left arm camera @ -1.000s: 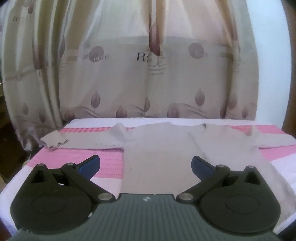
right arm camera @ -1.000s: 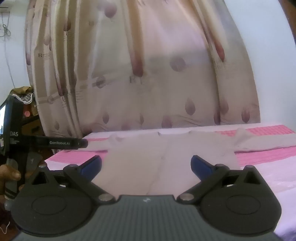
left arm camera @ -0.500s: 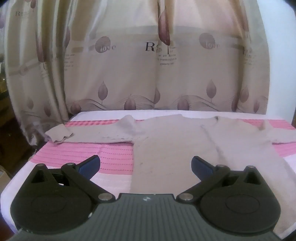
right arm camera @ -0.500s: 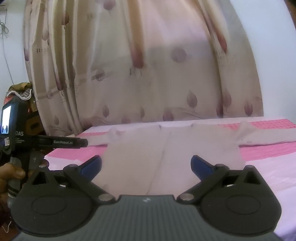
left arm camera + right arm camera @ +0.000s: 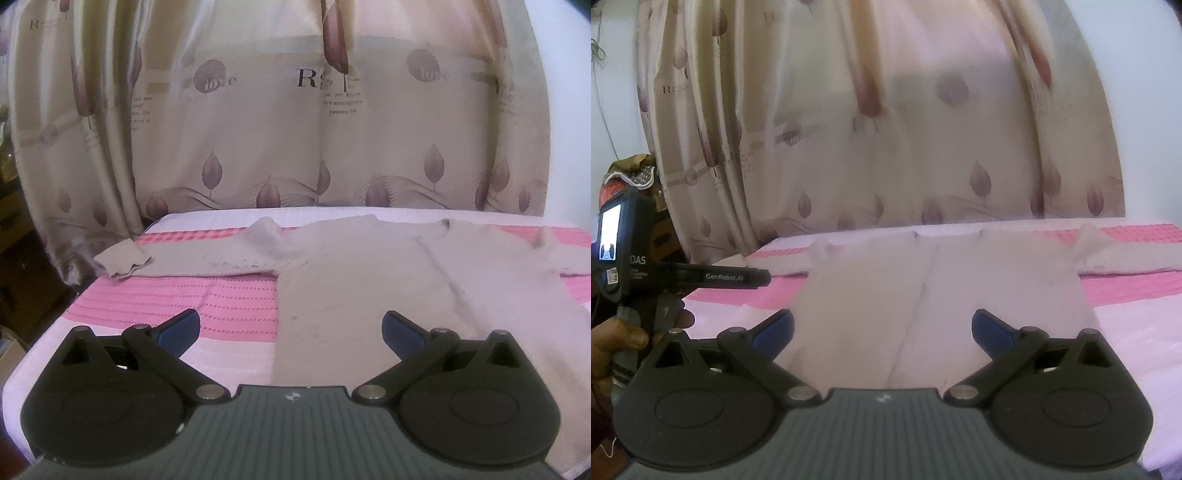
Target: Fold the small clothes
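A beige long-sleeved knit top (image 5: pixel 369 280) lies flat on the pink and white bed cover (image 5: pixel 177 299), neck toward the curtain, sleeves spread to both sides. Its left cuff (image 5: pixel 118 264) rests near the bed's left edge. My left gripper (image 5: pixel 291 328) hovers open above the hem's left part, holding nothing. In the right wrist view the same top (image 5: pixel 934 291) looks pale and blurred; my right gripper (image 5: pixel 882 328) stands open over the hem's middle, empty. The left gripper's body (image 5: pixel 683 275), held by a hand (image 5: pixel 617 336), shows at the left of that view.
A beige curtain (image 5: pixel 295 129) with leaf prints hangs right behind the bed. The bed's left edge (image 5: pixel 22 369) drops to a dark floor. Clutter (image 5: pixel 628 173) sits beyond the bed at far left in the right wrist view. White wall (image 5: pixel 1145 110) on the right.
Both grippers have drifted and tilted a little; the top now sits further right and lower in the left wrist view. Both stay open. The top has not moved.
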